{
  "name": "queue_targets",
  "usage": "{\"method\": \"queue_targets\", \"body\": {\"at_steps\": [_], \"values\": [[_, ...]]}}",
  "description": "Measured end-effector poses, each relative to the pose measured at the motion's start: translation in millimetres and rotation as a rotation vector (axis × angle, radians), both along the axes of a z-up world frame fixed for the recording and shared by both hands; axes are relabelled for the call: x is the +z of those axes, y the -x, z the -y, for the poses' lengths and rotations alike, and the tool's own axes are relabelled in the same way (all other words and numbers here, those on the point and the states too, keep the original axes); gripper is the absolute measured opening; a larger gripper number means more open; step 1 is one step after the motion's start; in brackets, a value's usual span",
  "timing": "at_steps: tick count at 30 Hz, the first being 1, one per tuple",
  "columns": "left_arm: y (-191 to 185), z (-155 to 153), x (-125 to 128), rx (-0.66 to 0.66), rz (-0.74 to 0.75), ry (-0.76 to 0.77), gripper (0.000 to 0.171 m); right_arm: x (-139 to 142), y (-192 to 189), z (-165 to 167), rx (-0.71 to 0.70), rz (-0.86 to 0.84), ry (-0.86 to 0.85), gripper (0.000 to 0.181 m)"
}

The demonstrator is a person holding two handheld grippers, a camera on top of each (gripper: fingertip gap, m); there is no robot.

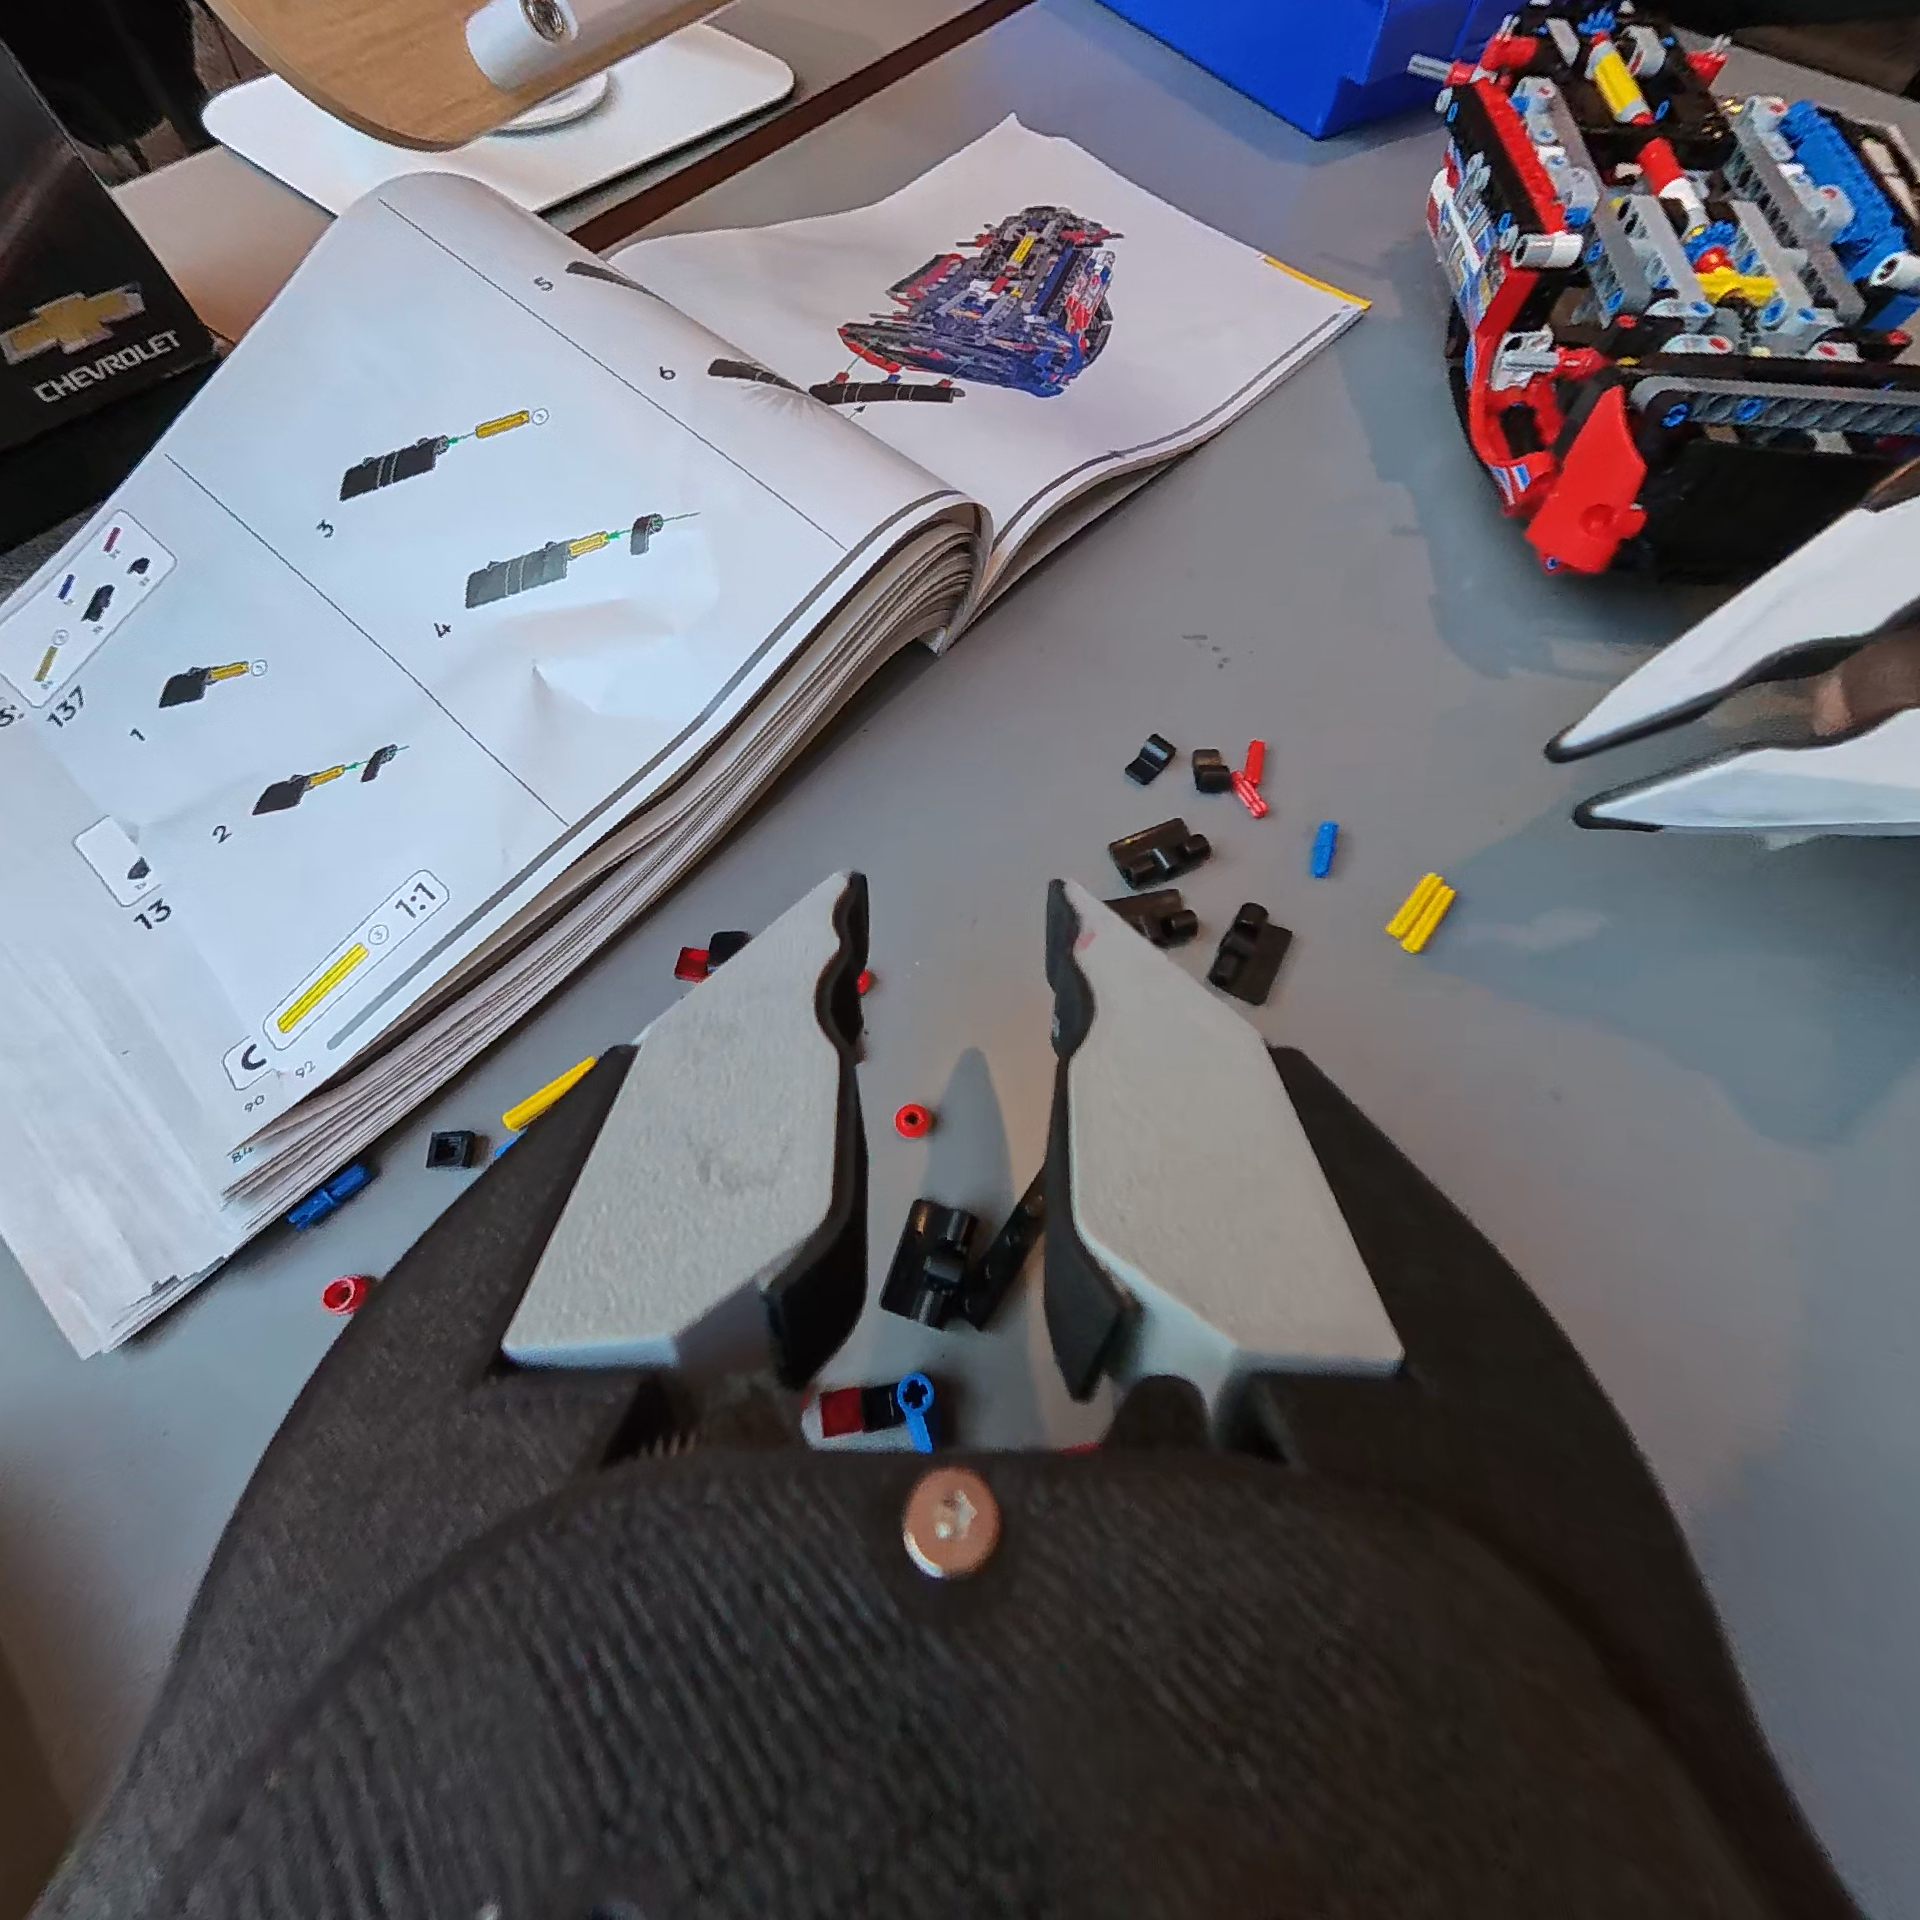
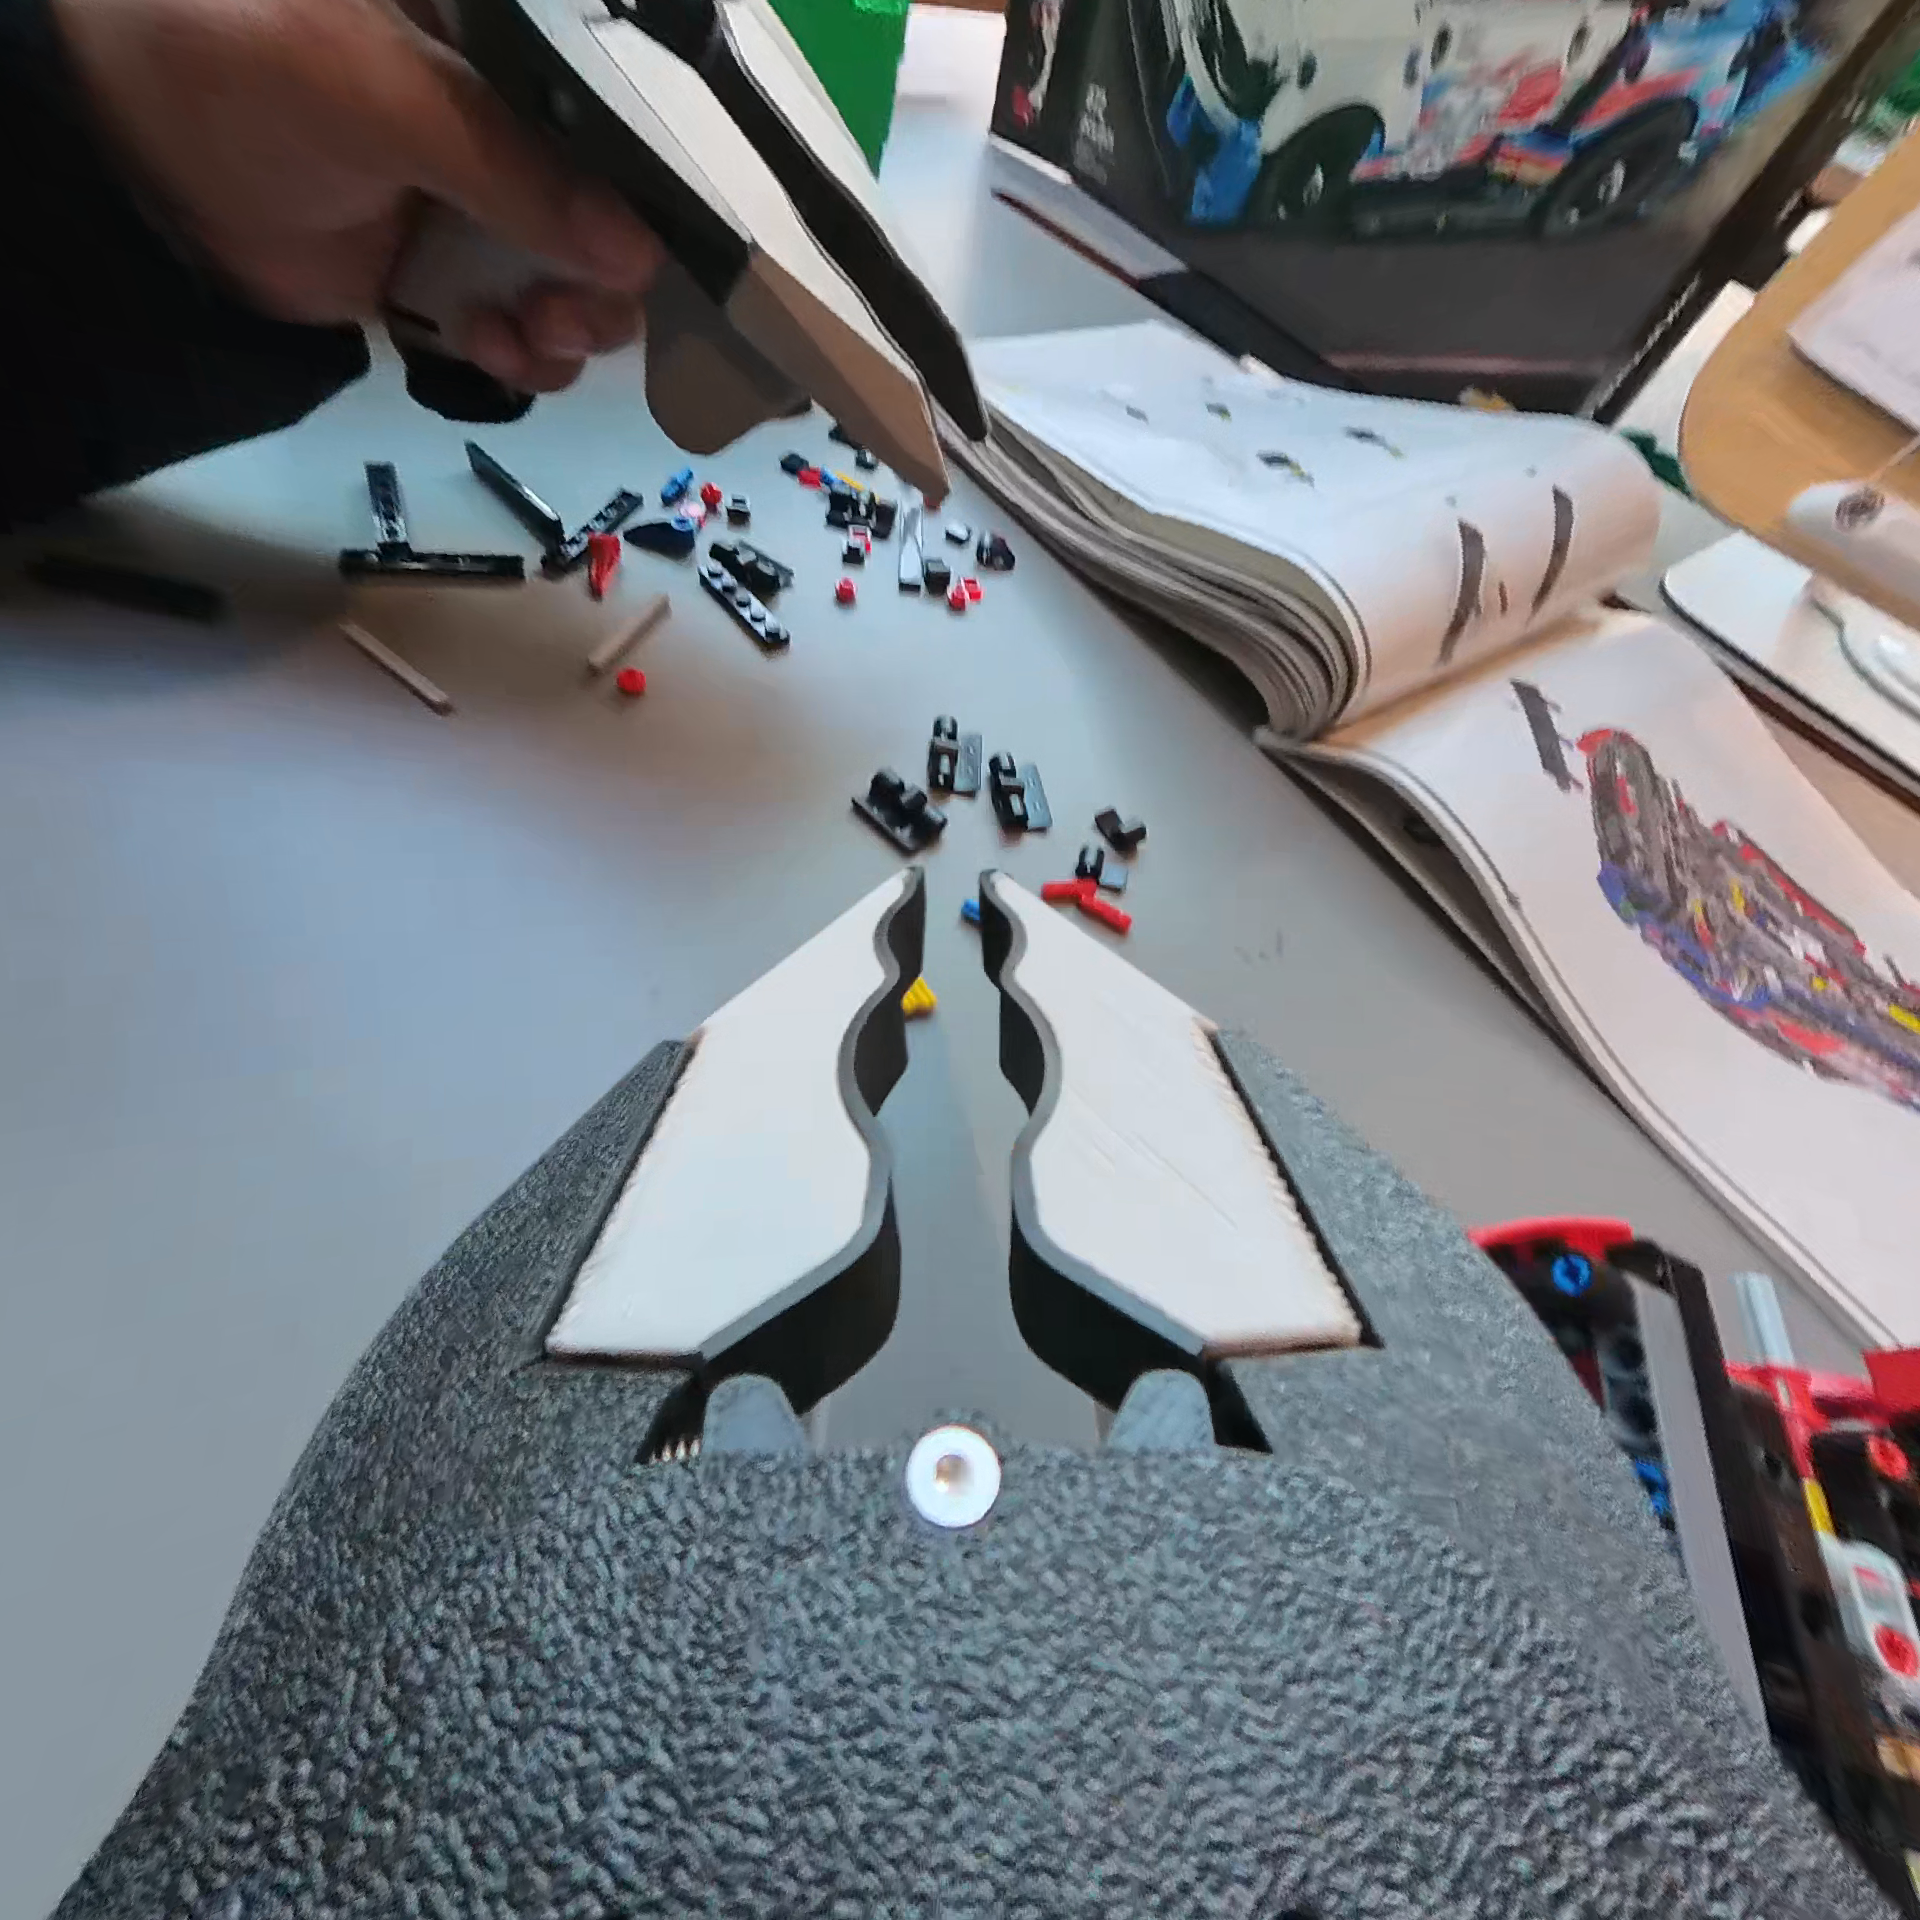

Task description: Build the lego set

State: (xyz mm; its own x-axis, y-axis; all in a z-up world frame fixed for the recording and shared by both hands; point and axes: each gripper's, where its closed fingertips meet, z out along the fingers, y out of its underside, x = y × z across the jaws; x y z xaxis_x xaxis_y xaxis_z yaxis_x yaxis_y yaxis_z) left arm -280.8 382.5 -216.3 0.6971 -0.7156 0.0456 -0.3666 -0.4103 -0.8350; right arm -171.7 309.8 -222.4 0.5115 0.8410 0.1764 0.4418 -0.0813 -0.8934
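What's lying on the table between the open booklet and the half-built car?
Only bare grey table between the booklet and the car, seen in the left wrist view.

We hold the left gripper [image 1: 956,894] low in the frame centre with its jaws parted and empty, our left hand [image 2: 343,177] gripping its handle at upper left, while the right gripper [image 2: 951,883] points forward, jaws slightly apart, empty.

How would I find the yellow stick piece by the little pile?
Start at the open instruction book on the grey table; loose pieces lie scattered below its right page. The yellow stick piece lies alone at that scatter's right edge, beyond the small blue pin, the only yellow piece there.
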Motion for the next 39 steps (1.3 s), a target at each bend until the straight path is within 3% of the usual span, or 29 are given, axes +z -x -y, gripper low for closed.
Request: {"method": "queue_targets", "body": {"at_steps": [5, 14, 25, 39], "values": [[9.5, -5.8, -0.3, 0.054, 0.016, 0.021, 0.030, -19.4, -10.7, 7.4, 0.011, 0.061, 0.145, 0.022], [17.7, -7.5, -4.0, 0.088, 0.023, 0.067, 0.029, -26.9, -21.6, -5.9, -0.048, 0.200, 0.073, 0.018], [19.1, -7.0, -1.9, 0.087, 0.041, 0.076, 0.028, -31.1, -53.2, -7.0, -0.135, 0.218, 0.089, 0.009], [19.3, -7.8, -4.1, 0.077, 0.024, 0.067, 0.024, -26.1, -3.5, 5.6, 0.064, 0.182, 0.172, 0.016]]}}
